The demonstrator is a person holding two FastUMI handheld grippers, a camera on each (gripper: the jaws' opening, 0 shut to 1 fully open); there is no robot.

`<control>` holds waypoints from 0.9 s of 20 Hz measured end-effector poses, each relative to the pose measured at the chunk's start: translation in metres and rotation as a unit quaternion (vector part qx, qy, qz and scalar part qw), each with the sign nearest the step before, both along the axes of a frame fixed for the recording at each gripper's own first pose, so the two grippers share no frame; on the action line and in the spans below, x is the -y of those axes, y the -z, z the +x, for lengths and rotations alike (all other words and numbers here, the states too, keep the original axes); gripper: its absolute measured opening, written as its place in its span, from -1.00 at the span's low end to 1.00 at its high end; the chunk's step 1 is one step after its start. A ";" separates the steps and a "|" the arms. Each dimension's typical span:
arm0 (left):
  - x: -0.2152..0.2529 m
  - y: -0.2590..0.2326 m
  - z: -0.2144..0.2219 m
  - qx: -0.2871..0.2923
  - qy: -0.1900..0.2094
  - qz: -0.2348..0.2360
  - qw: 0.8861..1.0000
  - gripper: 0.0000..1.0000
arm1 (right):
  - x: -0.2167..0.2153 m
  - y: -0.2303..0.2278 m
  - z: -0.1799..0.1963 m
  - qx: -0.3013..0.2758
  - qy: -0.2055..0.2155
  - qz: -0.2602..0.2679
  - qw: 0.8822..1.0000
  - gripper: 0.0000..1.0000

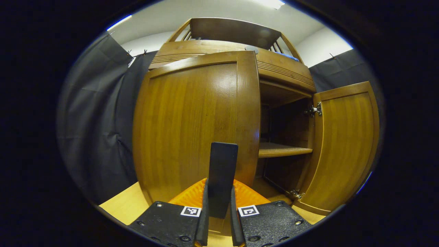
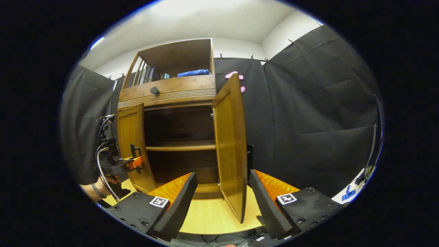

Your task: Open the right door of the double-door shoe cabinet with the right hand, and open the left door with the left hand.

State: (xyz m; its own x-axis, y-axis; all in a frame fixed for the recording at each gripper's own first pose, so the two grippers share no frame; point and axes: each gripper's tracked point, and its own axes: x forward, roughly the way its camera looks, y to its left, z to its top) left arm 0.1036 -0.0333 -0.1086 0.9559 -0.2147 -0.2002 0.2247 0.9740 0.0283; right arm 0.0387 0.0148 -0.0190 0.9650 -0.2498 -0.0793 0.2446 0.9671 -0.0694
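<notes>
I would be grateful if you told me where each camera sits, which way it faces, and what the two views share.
Left gripper view: rides the left tool, close to the left door; its fingers look closed on a dark handle.
Right gripper view: rides the open right tool, facing the cabinet past the open right door; the other tool and a hand show at left.
Shared: both doors and the inner shelf.

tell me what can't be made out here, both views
- Left door handle: in the left gripper view the left gripper, shut, covers it; in the right gripper view it is too small.
- Cabinet lower compartment: too dark in both views to tell its contents.
- Books beside the blue cloth on the top shelf: too small to tell apart.
- Right door: edge-on to the open right gripper; its front is hidden.
</notes>
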 end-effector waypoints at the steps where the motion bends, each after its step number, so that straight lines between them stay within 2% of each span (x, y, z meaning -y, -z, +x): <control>1: -0.012 -0.005 -0.011 -0.002 -0.004 -0.004 1.000 -0.50 | -0.008 0.002 0.001 0.000 -0.002 0.003 1.000 0.83; 2: -0.026 -0.010 -0.023 -0.003 -0.010 -0.008 1.000 -0.52 | -0.016 0.004 0.002 0.001 -0.002 0.004 1.000 0.83; 3: -0.041 -0.016 -0.032 0.002 -0.015 -0.007 1.000 -0.54 | -0.022 0.005 0.004 0.002 0.000 0.005 1.000 0.98; 8: -0.093 -0.030 -0.059 0.011 -0.002 -0.002 1.000 -0.63 | -0.055 0.004 0.009 0.012 0.006 -0.003 1.000 0.98; 9: -0.101 -0.031 -0.059 0.011 0.002 -0.004 1.000 -0.65 | -0.062 0.003 0.010 0.014 0.006 -0.004 1.000 0.90; 10: -0.109 -0.033 -0.062 0.013 0.003 -0.005 1.000 -0.67 | -0.068 0.003 0.009 0.015 0.006 -0.005 1.000 0.98; 11: -0.118 -0.035 -0.063 0.015 0.000 -0.006 1.000 -0.67 | -0.072 0.003 0.009 0.016 0.008 -0.008 1.000 0.88; 13: -0.138 -0.039 -0.069 0.022 -0.009 -0.009 1.000 -0.65 | -0.079 0.002 0.005 0.021 0.018 -0.016 0.999 0.98; 14: -0.148 -0.041 -0.071 0.024 -0.011 -0.010 1.000 -0.75 | -0.084 0.002 0.005 0.024 0.020 -0.019 0.999 1.00; 18: -0.183 -0.046 -0.079 0.022 -0.009 -0.019 1.000 -0.79 | -0.103 0.006 0.008 0.025 0.023 -0.015 0.999 0.97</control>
